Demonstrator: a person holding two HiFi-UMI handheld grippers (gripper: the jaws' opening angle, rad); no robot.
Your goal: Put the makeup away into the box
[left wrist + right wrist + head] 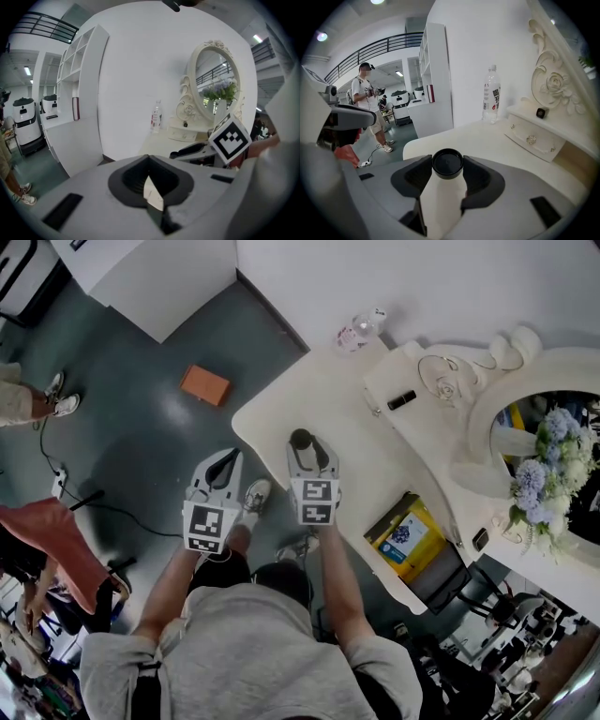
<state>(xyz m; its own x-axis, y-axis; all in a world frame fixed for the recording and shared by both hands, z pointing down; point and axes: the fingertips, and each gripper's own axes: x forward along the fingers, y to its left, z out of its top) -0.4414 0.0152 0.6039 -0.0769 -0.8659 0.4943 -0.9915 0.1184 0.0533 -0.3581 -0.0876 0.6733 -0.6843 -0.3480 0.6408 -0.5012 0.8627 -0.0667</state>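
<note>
Right gripper view: right gripper (447, 172) clamped white bottle (440, 208), axis along jaws; I judged yellow box (405, 535) to its right; left gripper (226, 465) pinched white scrap (153, 193).

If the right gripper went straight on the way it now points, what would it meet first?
Probably the white tabletop: the right gripper, holding a black-capped white bottle, points down at it. The water bottle stands farther back.
</note>
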